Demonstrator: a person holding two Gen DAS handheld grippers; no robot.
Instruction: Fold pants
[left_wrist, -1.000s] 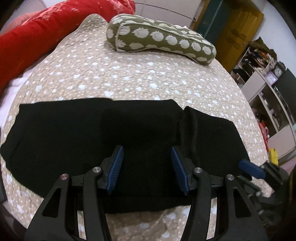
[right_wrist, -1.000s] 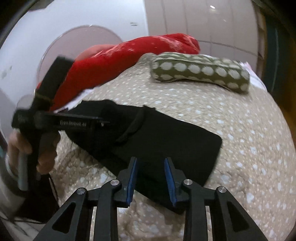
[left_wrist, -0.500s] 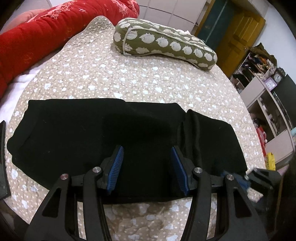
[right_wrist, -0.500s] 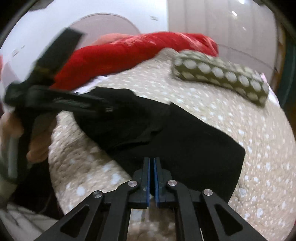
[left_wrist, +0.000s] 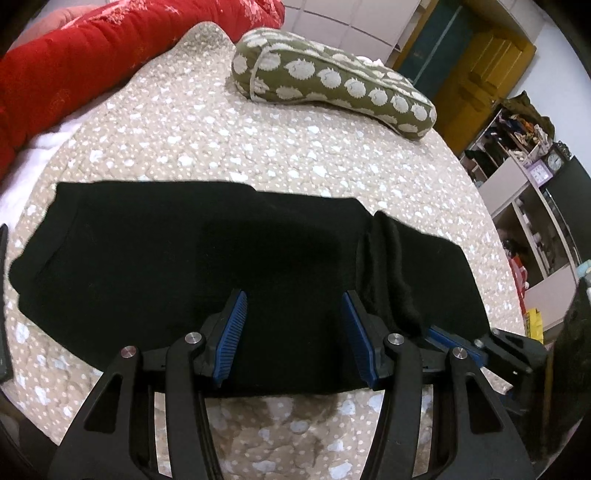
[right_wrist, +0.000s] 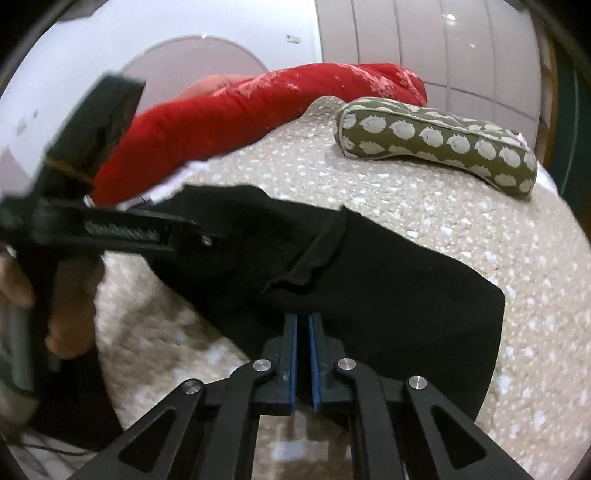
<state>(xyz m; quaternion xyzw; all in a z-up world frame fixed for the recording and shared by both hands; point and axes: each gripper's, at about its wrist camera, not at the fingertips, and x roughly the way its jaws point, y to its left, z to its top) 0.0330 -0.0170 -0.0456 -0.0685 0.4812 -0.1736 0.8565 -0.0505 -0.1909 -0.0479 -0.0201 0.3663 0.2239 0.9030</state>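
Black pants (left_wrist: 207, 273) lie folded flat across the near part of the spotted bedspread (left_wrist: 280, 147), near edge just short of the bed's front, w/ lots of bare quilt behind up to the green bolster pillow (left_wrist: 332, 85) and red blanket (left_wrist: 66, 70). Left gripper (left_wrist: 293, 332) gapes wide over the pants' near edge, gripping nothing. Right gripper (right_wrist: 303, 354) is closed to a thin slit at the near right hem, prob pinching fabric but black-on-black, hard to confirm.
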